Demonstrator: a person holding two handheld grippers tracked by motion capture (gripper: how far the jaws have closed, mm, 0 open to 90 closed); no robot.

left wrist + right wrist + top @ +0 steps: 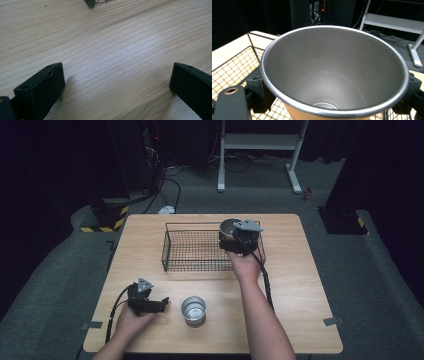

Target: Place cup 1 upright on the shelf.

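At the left of the light wooden table [150, 250], the person's left hand [131, 319] rests low on the tabletop, holding the left black two-jaw gripper [162, 303] with its jaws pointing rightward toward a small shiny metal cup [193, 310]. In the left gripper view its jaws stand wide apart with bare wood between them, clamped on nothing. The small cup stands upright, mouth up, just beside the gripper's tips but apart from them.

Behind it sits a black wire-mesh rectangular basket [190, 251], its long side running across the table. At the basket's right end the right forearm reaches forward, the right hand [244, 262] holding the right black gripper [231, 236]. Its jaws press either side of a second steel cup [332, 75], held mouth-up above the basket's mesh.

No writing is readable on anything.
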